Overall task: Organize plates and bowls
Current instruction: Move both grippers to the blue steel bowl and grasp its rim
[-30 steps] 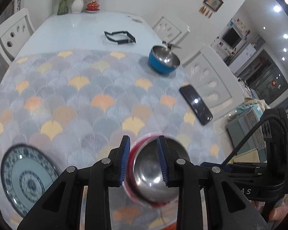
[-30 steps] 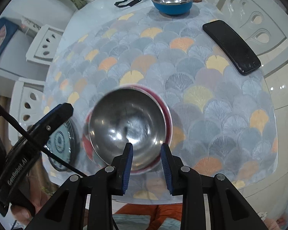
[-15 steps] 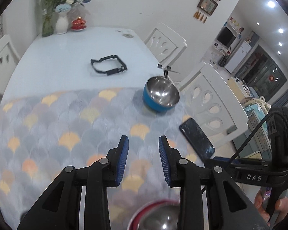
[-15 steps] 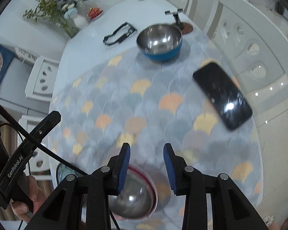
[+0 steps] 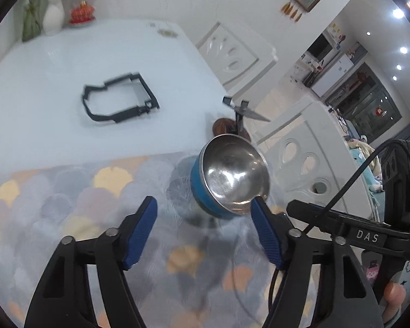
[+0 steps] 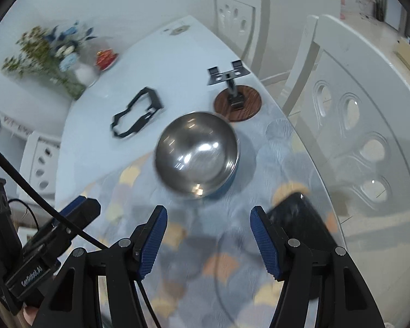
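Note:
A blue bowl with a steel inside (image 5: 231, 177) stands on the patterned mat (image 5: 68, 196) near the table's right edge. My left gripper (image 5: 203, 224) hovers just short of it, jaws opening, nothing between them; its right fingertip (image 5: 262, 218) overlaps the bowl's near rim in the picture. In the right wrist view the same blue bowl (image 6: 196, 155) lies ahead of my right gripper (image 6: 207, 232), whose jaws are also opening and hold nothing. The red bowl and the patterned plate are out of view.
A black frame-shaped part (image 5: 117, 101) lies on the bare white table (image 5: 54, 63). A small stand on a round wooden base (image 6: 237, 98) sits behind the bowl. A black phone (image 6: 300, 218) lies right of my right gripper. White chairs (image 6: 355, 109) line the right side; a vase of flowers (image 6: 52, 54) stands far back.
Both grippers let go of the red bowl, travelled up the table to the blue bowl, and their jaws spread wider. The red bowl and the plate dropped out of view.

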The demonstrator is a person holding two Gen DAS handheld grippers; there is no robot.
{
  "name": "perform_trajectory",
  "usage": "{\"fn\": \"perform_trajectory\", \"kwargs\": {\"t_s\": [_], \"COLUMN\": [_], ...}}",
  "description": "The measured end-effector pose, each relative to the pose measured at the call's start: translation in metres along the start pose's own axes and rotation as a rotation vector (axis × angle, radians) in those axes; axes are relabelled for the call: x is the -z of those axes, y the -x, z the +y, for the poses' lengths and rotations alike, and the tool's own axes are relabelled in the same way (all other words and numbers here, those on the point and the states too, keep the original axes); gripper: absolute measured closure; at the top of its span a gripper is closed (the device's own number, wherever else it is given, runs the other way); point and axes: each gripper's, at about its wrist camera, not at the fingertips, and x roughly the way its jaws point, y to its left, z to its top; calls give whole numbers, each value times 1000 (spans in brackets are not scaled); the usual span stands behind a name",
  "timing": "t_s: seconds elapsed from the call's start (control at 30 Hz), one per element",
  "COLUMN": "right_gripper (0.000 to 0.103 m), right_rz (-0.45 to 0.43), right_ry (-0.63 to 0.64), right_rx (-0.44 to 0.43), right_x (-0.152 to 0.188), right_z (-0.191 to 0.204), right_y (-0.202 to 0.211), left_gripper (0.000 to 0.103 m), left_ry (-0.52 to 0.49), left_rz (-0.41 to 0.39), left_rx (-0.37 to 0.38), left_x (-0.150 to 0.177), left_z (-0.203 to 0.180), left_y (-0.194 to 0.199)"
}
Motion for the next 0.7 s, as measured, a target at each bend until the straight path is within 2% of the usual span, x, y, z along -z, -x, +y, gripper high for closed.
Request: {"fn": "perform_trajectory", "kwargs": {"t_s": [0.2,0.3,0.47,0.63,0.7], "right_gripper": [42,42,48,56,62], "right_rz": [22,43,45,50,42], "right_ry": [-32,-52,-39,-40,-37], "right_rx": [32,20,24,31,61], "right_x": [-26,-31,-34,-35,-34], "right_z": [-19,-26,-28,-31,-32], "right_y": [-46,-64,-80,-90,-92], "left_gripper": [56,64,75,80,81], "left_ry": [38,49,37,34,41], "left_rz": [103,142,144,134,135], "left_rx": [60,93,113,96,101], "left_x": [-8,-8,-10,-13,-15], "left_z": [13,17,14,14,17], "left_y": [-59,-80,-93,-97,-99]}}
